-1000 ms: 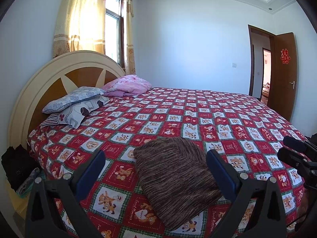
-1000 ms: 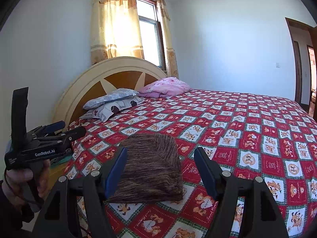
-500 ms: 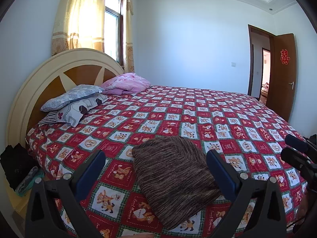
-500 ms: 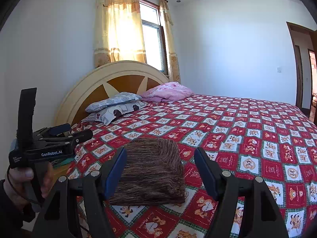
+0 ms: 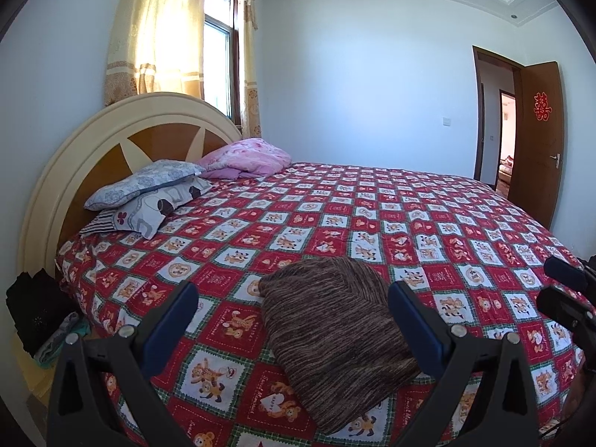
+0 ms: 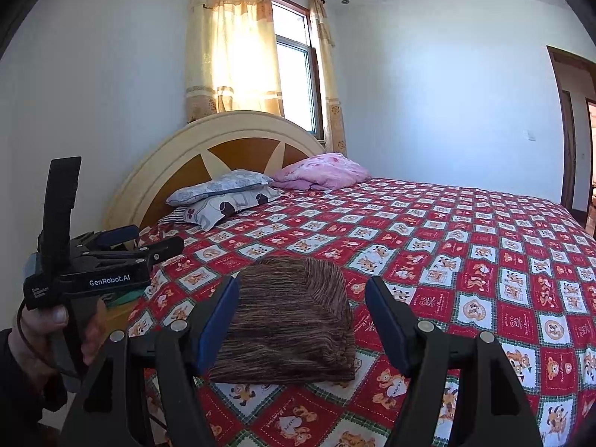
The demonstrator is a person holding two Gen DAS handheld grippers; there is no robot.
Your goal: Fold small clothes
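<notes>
garment, a brown striped knit piece folded into a thick rectangle (image 5: 335,339), lay on the red-and-white bear-print bedspread (image 5: 428,223) near the bed's closest edge. left gripper (image 5: 294,313) had its jaws wide with nothing between the pads, hovering just short of the knit; right gripper (image 6: 301,316) the same, jaws wide and empty, framing the fold from the other side. neither touched cloth.

change over the last second: almost none. both views drifted slightly, the garment kept its shape and spot, and neither pair of jaws altered its gap. the person's hand (image 6: 48,335) held the left tool steady in the right view.

my read: the fold looked finished and released, so this was a pause between items or the end of the run. no unfolded small clothes showed on the bed. grey patterned pillows (image 5: 149,190) and a pink quilt (image 5: 249,156) sat well apart by the cream-and-brown arched headboard (image 5: 93,156), out of the way.
</notes>
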